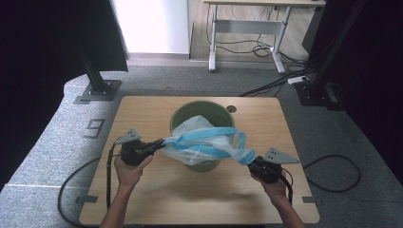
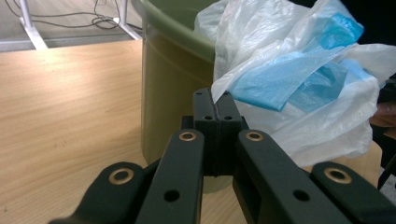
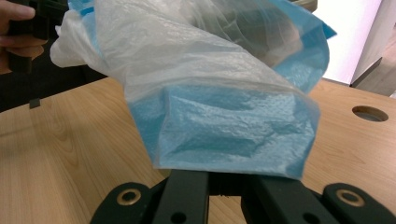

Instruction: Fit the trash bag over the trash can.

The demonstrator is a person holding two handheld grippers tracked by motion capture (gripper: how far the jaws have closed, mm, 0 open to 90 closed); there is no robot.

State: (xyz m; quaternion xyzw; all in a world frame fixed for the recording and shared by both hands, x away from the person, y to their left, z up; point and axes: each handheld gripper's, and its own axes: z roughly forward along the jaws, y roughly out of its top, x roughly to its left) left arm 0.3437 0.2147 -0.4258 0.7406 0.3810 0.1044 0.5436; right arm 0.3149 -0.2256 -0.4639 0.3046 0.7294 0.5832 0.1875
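A green bin (image 1: 190,111) stands in the middle of the wooden table (image 1: 142,190). A clear plastic bag with a blue rim (image 1: 209,140) hangs over the bin's near side, stretched between both grippers. My left gripper (image 1: 159,144) is shut on the bag's left edge; in the left gripper view its jaws pinch the white film (image 2: 215,100) beside the bin wall (image 2: 168,84). My right gripper (image 1: 250,162) is shut on the bag's blue right edge (image 3: 229,135), which hides its fingertips in the right gripper view.
A round cable hole (image 1: 231,109) lies at the table's back right. Black frame posts (image 1: 97,85) stand on the grey carpet left and right. A desk with cables (image 1: 247,28) is behind. Black gripper cables (image 1: 332,175) trail off both table sides.
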